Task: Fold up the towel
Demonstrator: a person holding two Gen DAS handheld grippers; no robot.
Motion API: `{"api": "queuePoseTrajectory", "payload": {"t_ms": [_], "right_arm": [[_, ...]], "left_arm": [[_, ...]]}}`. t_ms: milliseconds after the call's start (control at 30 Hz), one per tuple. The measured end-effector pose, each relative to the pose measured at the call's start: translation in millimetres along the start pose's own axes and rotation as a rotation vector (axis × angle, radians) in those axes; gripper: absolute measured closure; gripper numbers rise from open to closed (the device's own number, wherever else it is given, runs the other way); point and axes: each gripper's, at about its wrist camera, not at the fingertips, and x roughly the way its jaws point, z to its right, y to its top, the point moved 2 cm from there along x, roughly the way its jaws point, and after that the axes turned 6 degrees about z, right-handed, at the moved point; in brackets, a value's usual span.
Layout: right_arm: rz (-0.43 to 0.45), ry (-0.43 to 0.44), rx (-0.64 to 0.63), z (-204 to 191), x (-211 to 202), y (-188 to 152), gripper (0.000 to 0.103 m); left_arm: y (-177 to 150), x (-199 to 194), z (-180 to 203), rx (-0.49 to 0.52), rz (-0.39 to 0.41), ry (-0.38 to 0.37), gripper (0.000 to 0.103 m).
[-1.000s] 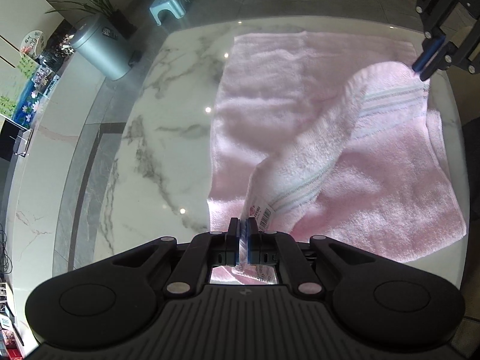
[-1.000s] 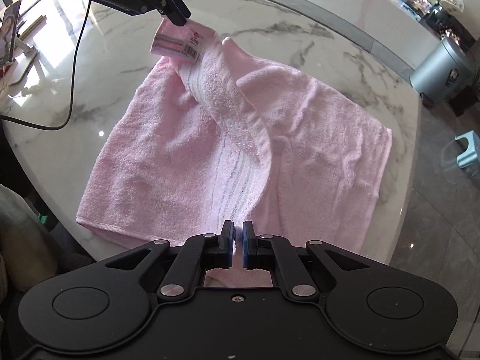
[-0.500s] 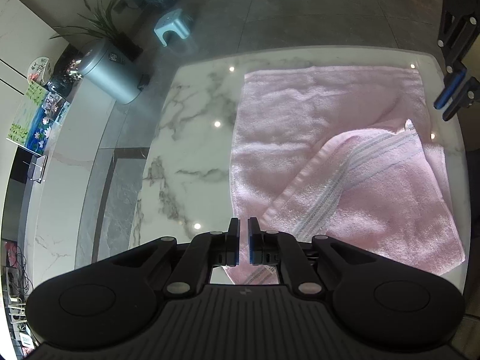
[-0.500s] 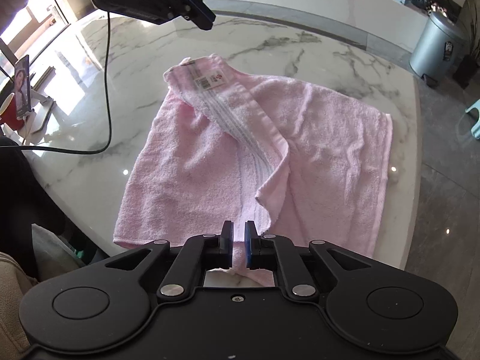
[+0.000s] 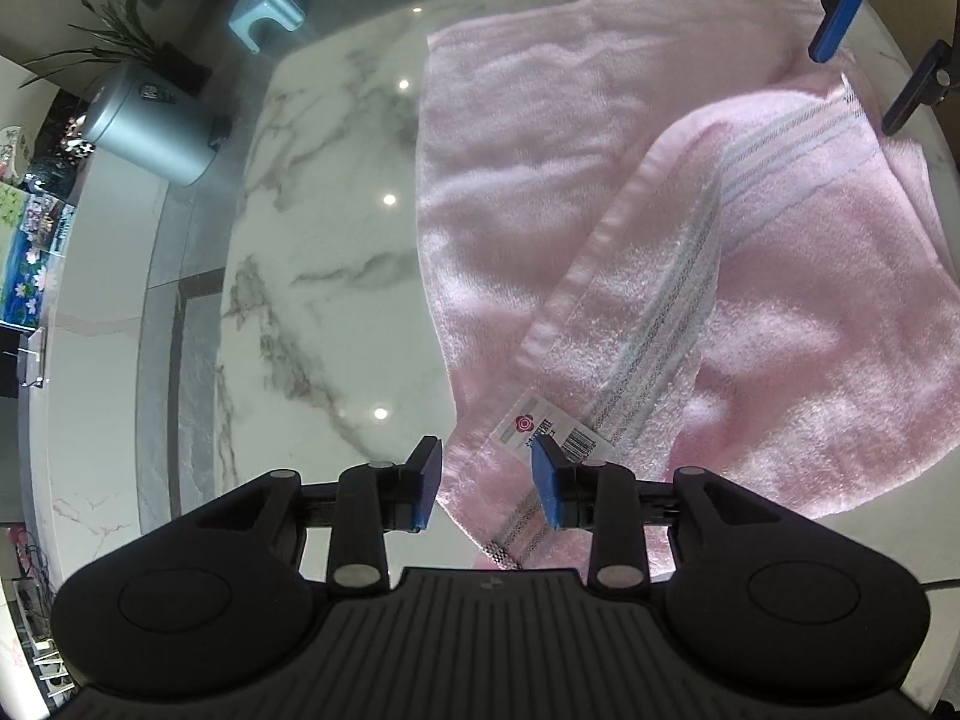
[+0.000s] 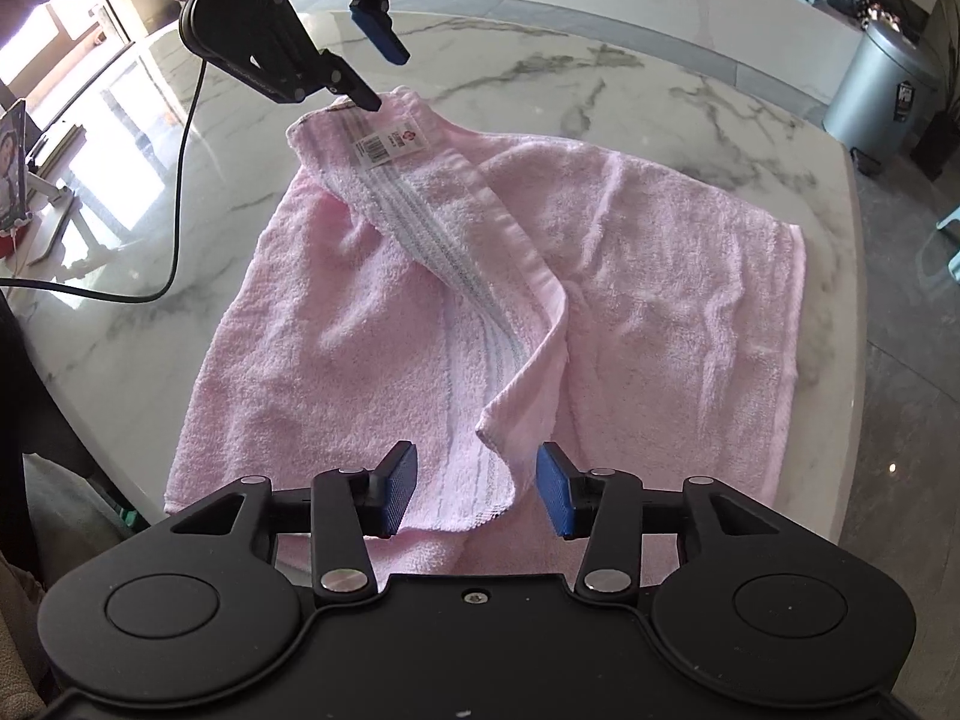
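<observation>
Left wrist view: left claw (image 5: pixel 485 491), a second ago clenched on the labelled corner, jaws just opened, released; pink towel (image 5: pixel 600 180) flat on marble surface (image 5: pixel 312 240), striped hem running diagonally near-left to far-right. Right wrist view: right claw (image 6: pixel 474 495) likewise just opened, released; towel corner between jaws, ungripped, fold rumpled

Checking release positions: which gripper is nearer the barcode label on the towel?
Left. The left gripper hangs open right at the barcode label, at the towel's folded-over corner. The right gripper, also open, sits over the opposite end of that striped fold.
</observation>
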Motion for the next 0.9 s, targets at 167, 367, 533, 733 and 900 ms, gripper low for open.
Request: {"api": "queuePoseTrajectory", "payload": {"t_ms": [167, 367, 533, 733, 900], "right_arm": [[0.005, 0.008, 0.025, 9.8, 12.2, -1.6, 0.06], [0.016, 0.028, 0.042, 13.4, 20.4, -1.1, 0.06], [0.009, 0.025, 0.056, 16.5, 29.3, -3.2, 0.088], [0.017, 0.023, 0.073, 20.0, 26.6, -6.8, 0.092], [0.019, 0.018, 0.086, 22.1, 27.2, -8.0, 0.092]], "left_arm": [[-2.8, 23.2, -10.0, 0.029, -0.009, -0.017, 0.071], [-3.9, 39.7, -11.7, 0.057, -0.017, -0.097, 0.071], [-6.9, 40.8, -3.4, 0.075, -0.01, -0.126, 0.071], [-3.2, 31.5, 12.4, 0.169, 0.045, -0.065, 0.071], [0.5, 39.7, 13.8, 0.183, 0.022, -0.092, 0.071]]}}
